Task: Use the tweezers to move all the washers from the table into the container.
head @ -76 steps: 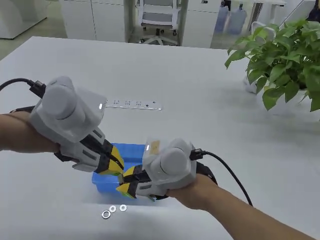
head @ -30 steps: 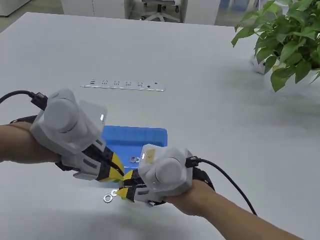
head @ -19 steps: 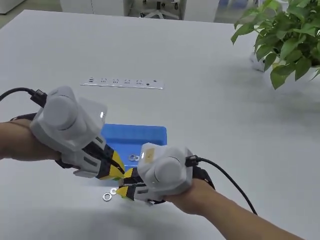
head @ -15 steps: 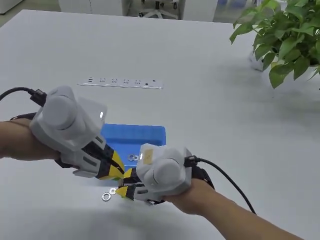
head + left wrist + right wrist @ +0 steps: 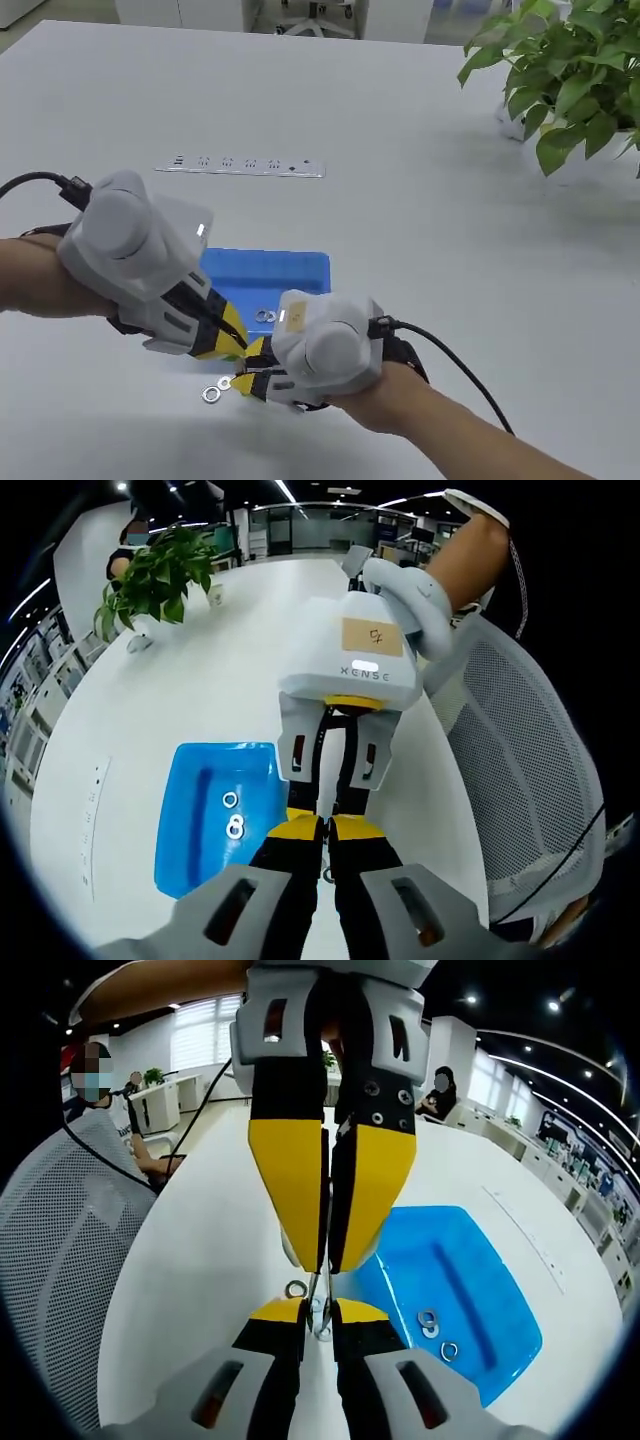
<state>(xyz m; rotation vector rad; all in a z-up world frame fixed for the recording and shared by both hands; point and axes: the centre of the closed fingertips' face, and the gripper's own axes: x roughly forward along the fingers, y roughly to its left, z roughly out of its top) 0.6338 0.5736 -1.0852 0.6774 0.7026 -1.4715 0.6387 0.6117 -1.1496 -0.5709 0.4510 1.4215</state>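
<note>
Thin metal tweezers (image 5: 319,1295) run between the two grippers' yellow tips, which meet nose to nose just in front of the blue container (image 5: 290,270). My left gripper (image 5: 236,347) is shut on the tweezers and comes in from the left. My right gripper (image 5: 247,381) is shut around their tips, low over the table. Two washers (image 5: 211,395) lie on the table beside the tips, and one washer (image 5: 296,1288) sits right next to the tweezers. A few washers (image 5: 233,816) lie inside the container (image 5: 190,820).
A white power strip (image 5: 240,166) lies farther back on the table. A potted plant (image 5: 560,70) stands at the far right. Cables trail from both grippers. A mesh chair (image 5: 520,780) is close to the table edge.
Both grippers have come down from over the container to the washers in front of it. The right gripper's tips now sit low at the washers, and two loose washers show instead of three.
</note>
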